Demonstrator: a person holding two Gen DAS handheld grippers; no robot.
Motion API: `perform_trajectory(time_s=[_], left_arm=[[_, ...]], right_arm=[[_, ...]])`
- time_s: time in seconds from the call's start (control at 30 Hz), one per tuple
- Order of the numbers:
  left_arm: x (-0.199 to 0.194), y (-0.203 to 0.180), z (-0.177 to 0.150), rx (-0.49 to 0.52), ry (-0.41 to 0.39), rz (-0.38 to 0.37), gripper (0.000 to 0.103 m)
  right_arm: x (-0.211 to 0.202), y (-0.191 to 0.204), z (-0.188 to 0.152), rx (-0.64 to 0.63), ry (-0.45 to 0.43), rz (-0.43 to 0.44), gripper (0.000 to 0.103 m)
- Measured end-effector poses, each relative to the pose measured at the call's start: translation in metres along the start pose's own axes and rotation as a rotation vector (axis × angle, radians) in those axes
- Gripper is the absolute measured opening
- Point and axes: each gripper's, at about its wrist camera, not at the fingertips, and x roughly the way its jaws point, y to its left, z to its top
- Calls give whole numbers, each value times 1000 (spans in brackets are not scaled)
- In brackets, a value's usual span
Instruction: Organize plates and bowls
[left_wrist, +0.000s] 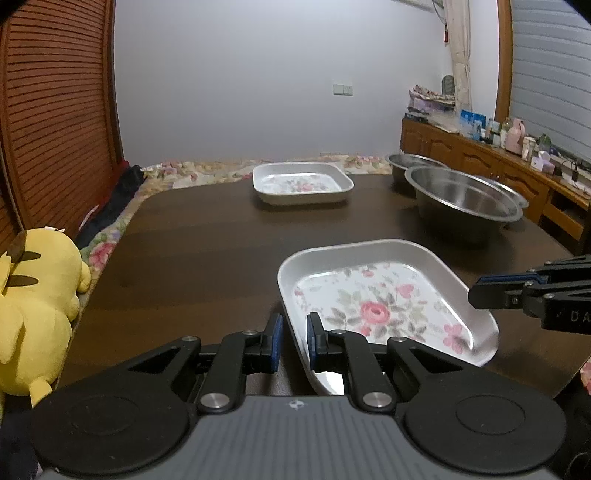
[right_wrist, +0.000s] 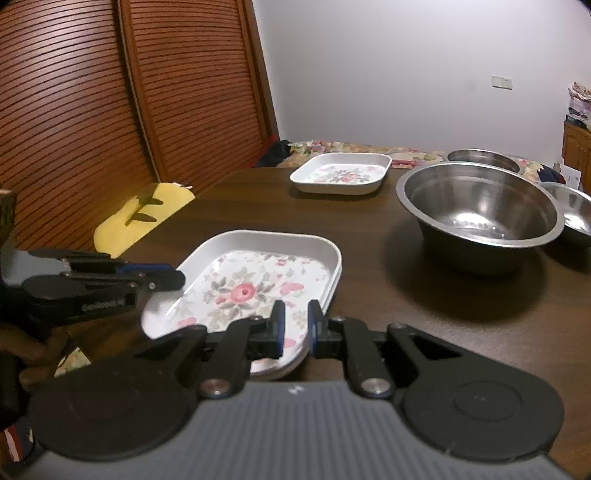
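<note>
2 grippers are clamping the near floral plate (left_wrist: 384, 302) on the dark bench (left_wrist: 207, 251): the left gripper (left_wrist: 294, 341) is pinching its rim at 9 o'clock with jaws nearly closed, and the right gripper (right_wrist: 296, 326) is gripping the opposite rim likewise. 1 more floral plate (left_wrist: 301, 182) is sitting at 12 o'clock, and 3 steel bowls (right_wrist: 480, 206) are standing at 2 o'clock.

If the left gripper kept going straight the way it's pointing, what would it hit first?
The left gripper already pinches the near floral plate's rim, so it would only push that plate; beyond lies bare table.
</note>
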Motion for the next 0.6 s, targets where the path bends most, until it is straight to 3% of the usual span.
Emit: perform_trajectory(time_s=[0.3, 0.47, 0.6], left_arm=[[-10, 0, 16, 4, -42, -1, 18], [-8, 1, 26, 15, -56, -26, 36], [-2, 2, 44, 46, -73, -25, 40]], right_arm=[[-10, -3, 10, 4, -34, 0, 14], [-12, -6, 18, 13, -52, 1, 14], [-10, -13, 32, -1, -65, -11, 14]])
